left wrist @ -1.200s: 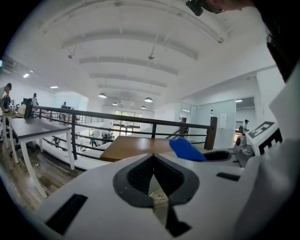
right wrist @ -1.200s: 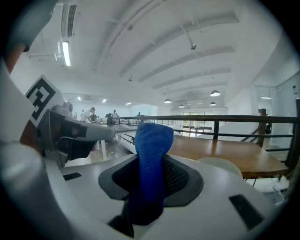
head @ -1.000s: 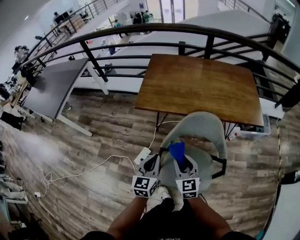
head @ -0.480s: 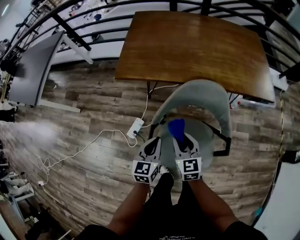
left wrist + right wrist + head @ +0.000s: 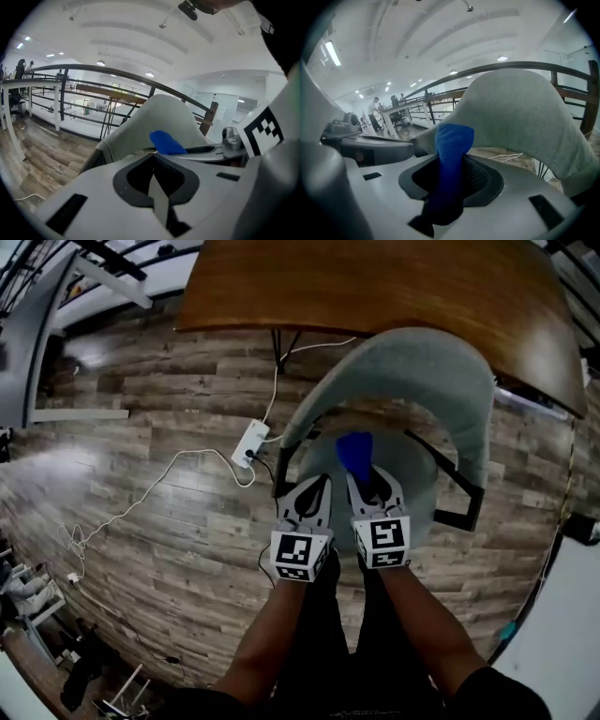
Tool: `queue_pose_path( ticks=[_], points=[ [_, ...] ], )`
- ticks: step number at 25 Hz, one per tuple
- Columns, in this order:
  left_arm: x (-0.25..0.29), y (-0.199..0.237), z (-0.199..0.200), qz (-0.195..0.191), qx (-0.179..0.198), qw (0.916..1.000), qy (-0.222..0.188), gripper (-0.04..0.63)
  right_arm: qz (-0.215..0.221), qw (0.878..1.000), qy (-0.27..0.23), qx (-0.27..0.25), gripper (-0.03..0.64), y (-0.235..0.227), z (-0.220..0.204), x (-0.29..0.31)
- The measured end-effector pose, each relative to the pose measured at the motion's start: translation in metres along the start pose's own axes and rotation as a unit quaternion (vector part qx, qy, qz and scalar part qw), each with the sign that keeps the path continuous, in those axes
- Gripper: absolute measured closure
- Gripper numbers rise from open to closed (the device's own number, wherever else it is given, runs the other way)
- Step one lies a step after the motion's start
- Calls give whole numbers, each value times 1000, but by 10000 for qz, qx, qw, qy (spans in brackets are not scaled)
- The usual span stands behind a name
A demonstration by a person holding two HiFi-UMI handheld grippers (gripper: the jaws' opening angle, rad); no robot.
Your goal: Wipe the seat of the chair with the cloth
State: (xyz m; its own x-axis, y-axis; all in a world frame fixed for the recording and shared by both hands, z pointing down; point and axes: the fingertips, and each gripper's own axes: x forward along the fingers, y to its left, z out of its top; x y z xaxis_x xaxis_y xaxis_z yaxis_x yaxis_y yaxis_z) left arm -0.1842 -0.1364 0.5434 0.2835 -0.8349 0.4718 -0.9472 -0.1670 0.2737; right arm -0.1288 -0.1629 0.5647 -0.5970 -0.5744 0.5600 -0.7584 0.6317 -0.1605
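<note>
A grey-green padded chair stands in front of me, its curved backrest towards the wooden table and its round seat below my hands. My right gripper is shut on a folded blue cloth that sticks out past its jaws above the seat; the right gripper view shows the cloth pinched between the jaws. My left gripper hovers beside it at the seat's left edge, shut on nothing. The blue cloth appears to its right in the left gripper view.
A brown wooden table stands just beyond the chair. A white power strip with a white cable lies on the wood floor to the left. A black metal railing runs behind the table. The chair's black armrests flank the seat.
The head view has tipped further down, so the chair and table now sit higher and larger in it. Both grippers stay side by side over the seat, with the cloth still held.
</note>
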Motion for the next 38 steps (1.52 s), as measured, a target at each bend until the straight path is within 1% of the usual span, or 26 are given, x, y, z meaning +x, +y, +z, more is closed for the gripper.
queue_pose_path(
  ticks=[2,5,10,13,15,22,26,29,35,38],
  points=[
    [12,3,-22,9,-25,10000,60,594,51,9999,86,-49,485,-6,-16,10],
    [27,8,-54,6,-158,9998,142,594,157,9997,175,-102,485,-8,-37,25],
    [43,26,-98,169,-311,9990,289,594,252,9992,314,-63,485,-11,-69,55],
    [46,36,-120,246,-351,9982,430,594,301,9983,493,-75,485,-9,-91,74],
    [50,36,-126,237,-361,9978,506,594,350,9977,578,-36,485,-8,-102,84],
    [54,39,-139,149,-117,9974,693,594,348,9973,645,85,485,-3,-117,114],
    [49,48,-149,278,-249,9963,779,594,437,9959,728,299,486,3,-121,130],
    [49,49,-154,307,-348,9956,815,594,469,9947,857,335,485,5,-127,139],
    [53,52,-155,282,-374,9956,816,594,332,9945,933,341,486,3,-131,144],
    [56,49,-155,220,-350,9958,823,594,202,9935,981,550,486,-5,-131,145]
  ],
)
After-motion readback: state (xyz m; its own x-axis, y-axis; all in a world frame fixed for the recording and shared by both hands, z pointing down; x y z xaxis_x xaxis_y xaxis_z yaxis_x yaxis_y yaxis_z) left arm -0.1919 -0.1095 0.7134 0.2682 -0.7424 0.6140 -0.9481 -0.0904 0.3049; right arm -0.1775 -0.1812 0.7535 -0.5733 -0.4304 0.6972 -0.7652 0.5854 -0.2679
